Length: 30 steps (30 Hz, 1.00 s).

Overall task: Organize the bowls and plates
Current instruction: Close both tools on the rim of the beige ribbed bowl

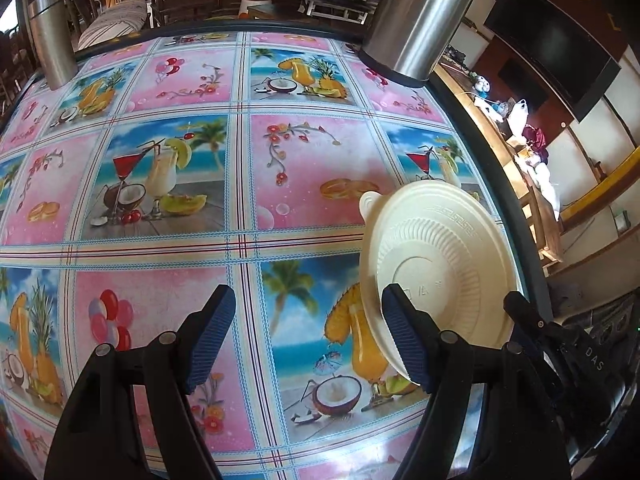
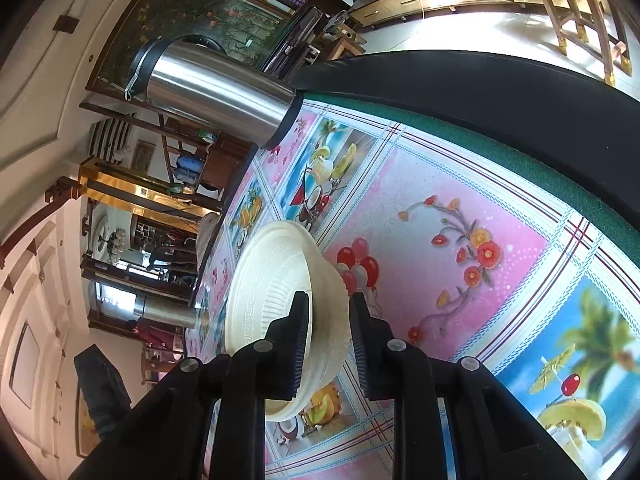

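Observation:
A cream disposable bowl (image 1: 444, 256) is held tilted above the table at the right, its ribbed underside facing the left wrist camera. In the right wrist view the bowl (image 2: 276, 280) sits between the fingers of my right gripper (image 2: 330, 320), which is shut on its rim and wall. The right gripper's black body (image 1: 560, 344) shows in the left wrist view behind the bowl. My left gripper (image 1: 308, 316) is open and empty above the tablecloth, its right finger (image 1: 404, 336) just in front of the bowl.
The table (image 1: 240, 184) carries a pink and blue pictured cloth with a dark padded edge (image 2: 500, 92). Two steel flasks stand at the far side, one (image 1: 420, 16) at the right corner, one (image 1: 52, 40) at the left. A wooden bench (image 1: 532, 208) lies beyond the right edge.

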Tool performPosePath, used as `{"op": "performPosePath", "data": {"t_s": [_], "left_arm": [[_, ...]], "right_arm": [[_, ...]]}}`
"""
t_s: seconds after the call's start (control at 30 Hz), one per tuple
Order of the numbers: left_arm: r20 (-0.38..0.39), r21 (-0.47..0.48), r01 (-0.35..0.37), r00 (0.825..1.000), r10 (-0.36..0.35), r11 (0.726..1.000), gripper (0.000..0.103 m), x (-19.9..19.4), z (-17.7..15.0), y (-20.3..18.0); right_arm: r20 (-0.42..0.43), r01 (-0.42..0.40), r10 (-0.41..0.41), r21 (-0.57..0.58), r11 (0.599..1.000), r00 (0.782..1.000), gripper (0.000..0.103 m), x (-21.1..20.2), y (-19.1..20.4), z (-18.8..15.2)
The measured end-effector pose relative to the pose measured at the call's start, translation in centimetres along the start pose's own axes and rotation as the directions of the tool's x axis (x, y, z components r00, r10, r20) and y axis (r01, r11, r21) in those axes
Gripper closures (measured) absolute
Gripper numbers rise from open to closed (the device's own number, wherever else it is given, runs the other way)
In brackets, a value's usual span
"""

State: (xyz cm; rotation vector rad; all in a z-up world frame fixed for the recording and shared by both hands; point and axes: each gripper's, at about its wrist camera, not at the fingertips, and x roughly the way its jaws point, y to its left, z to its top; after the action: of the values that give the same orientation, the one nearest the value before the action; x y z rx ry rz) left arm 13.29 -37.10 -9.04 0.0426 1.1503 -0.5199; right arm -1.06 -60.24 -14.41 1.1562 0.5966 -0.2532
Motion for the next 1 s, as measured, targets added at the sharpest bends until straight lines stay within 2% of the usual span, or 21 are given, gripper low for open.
{"op": "performPosePath", "data": {"t_s": [0.2,0.23,0.3,0.57,0.8,0.87,0.93,1.0], "left_arm": [[-0.017,-0.044,0.071,0.997,-0.071,0.997,0.028,-0.5,0.2,0.6],[-0.026,-0.044,0.075,0.997,-0.076,0.996,0.028,-0.3,0.2,0.4],[-0.042,-0.043,0.081,0.996,-0.083,0.996,0.028,0.2,0.1,0.0],[-0.070,-0.067,0.127,0.989,-0.131,0.990,0.028,1.0,-0.3,-1.1],[-0.064,-0.069,0.139,0.988,-0.143,0.988,0.028,0.8,-0.5,-0.6],[-0.060,-0.081,0.138,0.988,-0.143,0.987,0.038,0.8,-0.4,-0.1],[-0.067,-0.098,0.146,0.986,-0.153,0.984,0.056,1.0,-0.4,0.4],[-0.076,-0.097,0.140,0.986,-0.148,0.985,0.068,1.3,-0.5,0.6]], "right_arm": [[-0.018,-0.019,0.019,-0.007,1.000,1.000,0.082,0.3,0.4,-0.2],[-0.020,-0.016,0.016,-0.013,1.000,1.000,0.088,0.4,0.5,-0.3],[-0.022,-0.009,0.009,-0.017,1.000,1.000,0.093,0.5,0.6,-0.3],[-0.019,-0.014,0.014,0.002,1.000,1.000,0.093,0.3,0.4,-0.4],[-0.037,-0.022,0.022,0.009,1.000,0.999,0.093,0.5,0.3,-0.5],[-0.039,-0.022,0.022,0.007,1.000,0.999,0.093,0.5,0.4,-0.6],[-0.038,-0.019,0.019,0.003,1.000,0.999,0.093,0.6,0.5,-0.6],[-0.038,-0.018,0.018,0.000,1.000,0.999,0.093,0.6,0.5,-0.6]]}}
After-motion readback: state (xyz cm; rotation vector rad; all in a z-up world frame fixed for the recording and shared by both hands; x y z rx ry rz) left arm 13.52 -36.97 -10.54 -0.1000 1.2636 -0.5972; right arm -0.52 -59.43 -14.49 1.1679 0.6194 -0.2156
